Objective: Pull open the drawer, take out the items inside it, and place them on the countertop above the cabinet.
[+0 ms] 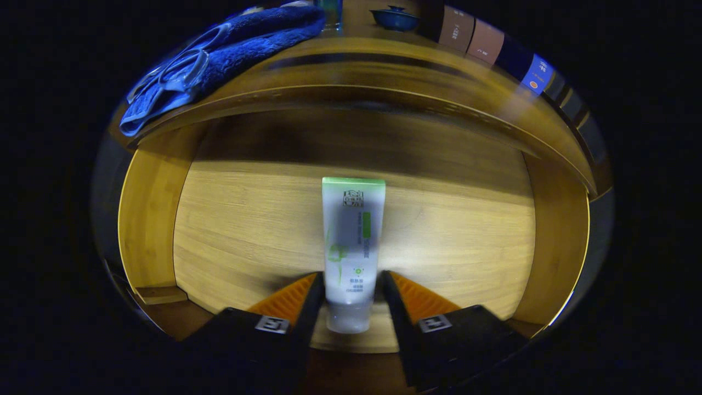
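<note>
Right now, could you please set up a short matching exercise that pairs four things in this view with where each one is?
Things:
1. white tube
2. blue towel
3. blue lidded bowl
4. fingers of the gripper

Places:
A. lying on the countertop, above the drawer's left side
B. one on each side of the tube's cap end; contact cannot be told
C. lying flat on the open drawer's wooden floor, crimped end pointing away
D. far back on the countertop, beyond the towel

Pairs: 1-C, 2-A, 3-D, 4-B
</note>
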`<action>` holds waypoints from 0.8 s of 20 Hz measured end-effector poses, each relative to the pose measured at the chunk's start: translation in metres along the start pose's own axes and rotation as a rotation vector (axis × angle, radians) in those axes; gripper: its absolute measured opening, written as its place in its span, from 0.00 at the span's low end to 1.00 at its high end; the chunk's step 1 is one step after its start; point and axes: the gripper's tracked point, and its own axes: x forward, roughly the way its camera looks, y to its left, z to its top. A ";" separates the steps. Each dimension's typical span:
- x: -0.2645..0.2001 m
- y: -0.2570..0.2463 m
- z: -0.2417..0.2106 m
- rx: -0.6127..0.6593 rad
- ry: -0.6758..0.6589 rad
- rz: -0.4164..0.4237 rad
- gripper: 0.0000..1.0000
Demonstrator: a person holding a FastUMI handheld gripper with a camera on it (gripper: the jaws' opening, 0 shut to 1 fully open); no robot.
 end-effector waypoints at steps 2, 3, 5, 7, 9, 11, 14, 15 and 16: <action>0.001 0.001 -0.001 -0.010 -0.001 0.007 0.54; -0.006 0.001 0.001 -0.019 -0.002 0.010 0.47; 0.005 0.001 -0.001 -0.025 -0.011 0.020 0.44; -0.003 0.001 0.001 -0.030 -0.015 0.024 0.40; -0.006 -0.002 0.001 -0.034 -0.045 0.004 0.40; -0.022 -0.002 -0.001 -0.031 -0.101 0.013 0.40; -0.049 -0.003 -0.017 0.007 -0.129 0.062 0.40; -0.061 -0.002 -0.024 0.024 -0.138 0.077 0.40; -0.073 -0.004 -0.028 0.027 -0.156 0.076 0.39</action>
